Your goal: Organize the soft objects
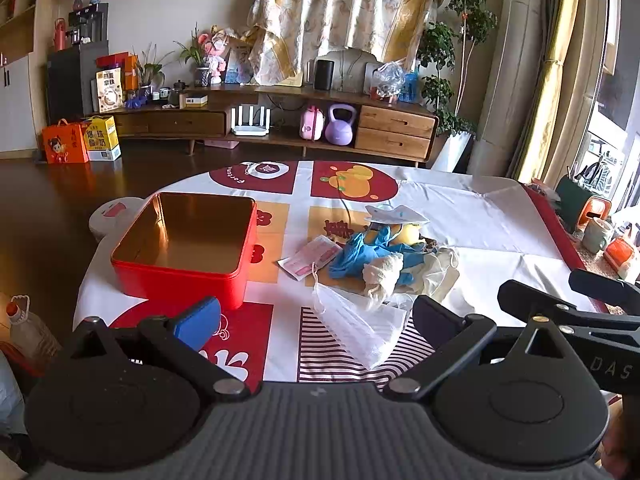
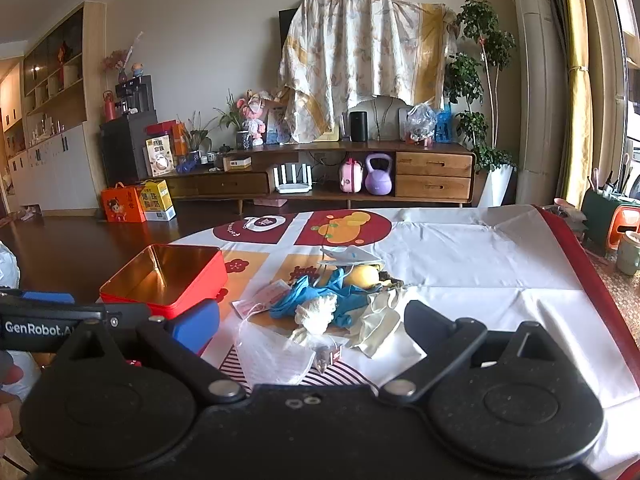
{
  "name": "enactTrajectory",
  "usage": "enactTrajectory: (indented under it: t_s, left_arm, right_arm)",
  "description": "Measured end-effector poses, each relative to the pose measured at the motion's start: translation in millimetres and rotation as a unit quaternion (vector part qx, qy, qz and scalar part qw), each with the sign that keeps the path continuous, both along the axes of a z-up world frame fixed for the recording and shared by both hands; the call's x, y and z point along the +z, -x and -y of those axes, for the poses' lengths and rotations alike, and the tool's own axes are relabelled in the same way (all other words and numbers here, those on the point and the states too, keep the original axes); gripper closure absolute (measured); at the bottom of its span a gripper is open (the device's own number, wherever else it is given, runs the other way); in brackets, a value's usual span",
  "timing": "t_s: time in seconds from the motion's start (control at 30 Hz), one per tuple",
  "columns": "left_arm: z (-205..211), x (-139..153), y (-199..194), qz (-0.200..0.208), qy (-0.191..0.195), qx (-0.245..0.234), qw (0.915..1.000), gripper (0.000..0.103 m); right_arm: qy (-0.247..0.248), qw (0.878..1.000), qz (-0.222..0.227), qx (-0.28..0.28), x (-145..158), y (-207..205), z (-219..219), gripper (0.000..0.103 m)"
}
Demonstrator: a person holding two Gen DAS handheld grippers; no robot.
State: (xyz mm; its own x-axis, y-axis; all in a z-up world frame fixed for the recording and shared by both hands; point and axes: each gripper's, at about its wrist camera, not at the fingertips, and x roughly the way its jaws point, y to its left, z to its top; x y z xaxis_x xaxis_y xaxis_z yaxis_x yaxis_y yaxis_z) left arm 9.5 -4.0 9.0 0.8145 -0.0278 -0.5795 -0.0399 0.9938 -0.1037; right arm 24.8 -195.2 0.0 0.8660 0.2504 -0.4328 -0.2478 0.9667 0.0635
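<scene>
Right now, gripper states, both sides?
Left gripper: open, holding nothing, near the white masks.
Right gripper: open, holding nothing, facing the glove pile.

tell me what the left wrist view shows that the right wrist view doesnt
Only the left wrist view shows the right gripper coming in from the right edge, and a plastic jug on the floor at lower left. Only the right wrist view shows the left gripper at its left edge, plus the wall shelves. Both share the empty red tin and, to its right, the pile with blue gloves, a white mask and a yellow toy on the tablecloth. Both grippers are open.
</scene>
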Motion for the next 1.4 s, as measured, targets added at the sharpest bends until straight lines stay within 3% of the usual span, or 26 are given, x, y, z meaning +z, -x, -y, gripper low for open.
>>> enactTrajectory:
  t_s: [1.4]
  left_arm:
    - [-2,-3,-11,-0.009,0.004,0.001,1.0,0.0]
  right_arm:
    - [-0.015,1.0,-0.015,0.003,-5,-10,3,0.005]
